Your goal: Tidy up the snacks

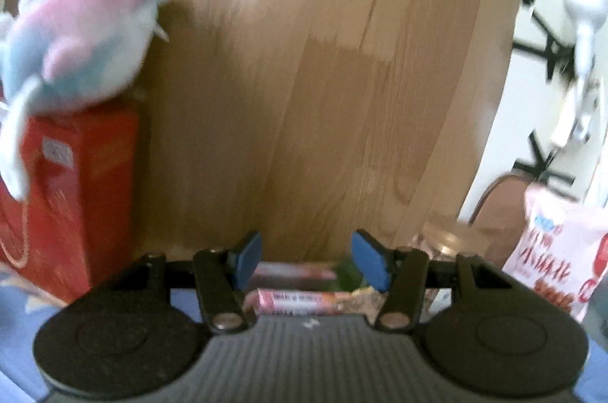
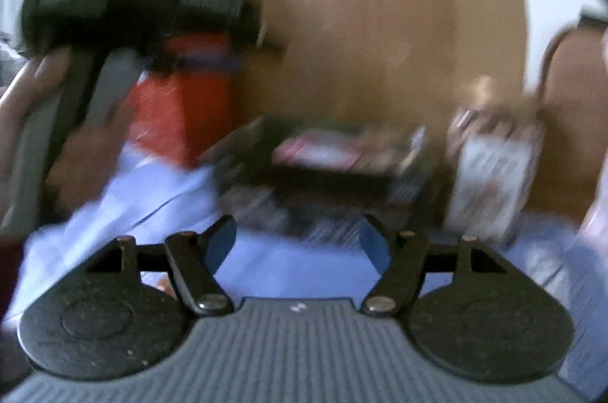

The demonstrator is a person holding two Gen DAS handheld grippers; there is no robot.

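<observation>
Blurred snack packs (image 2: 342, 156) hard to read; left tongs (image 1: 306, 260) & right tongs (image 2: 298, 243) both apart, nothing gripped.

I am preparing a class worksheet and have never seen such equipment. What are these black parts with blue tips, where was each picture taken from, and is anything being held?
A person holds a hand-held gripper in each hand, each with a camera looking along its blue fingers. The left hand-held gripper faces a plush toy on a red box and snack packets. The right hand-held gripper sees a blurred snack tray on blue cloth. Both are open, holding nothing.
</observation>
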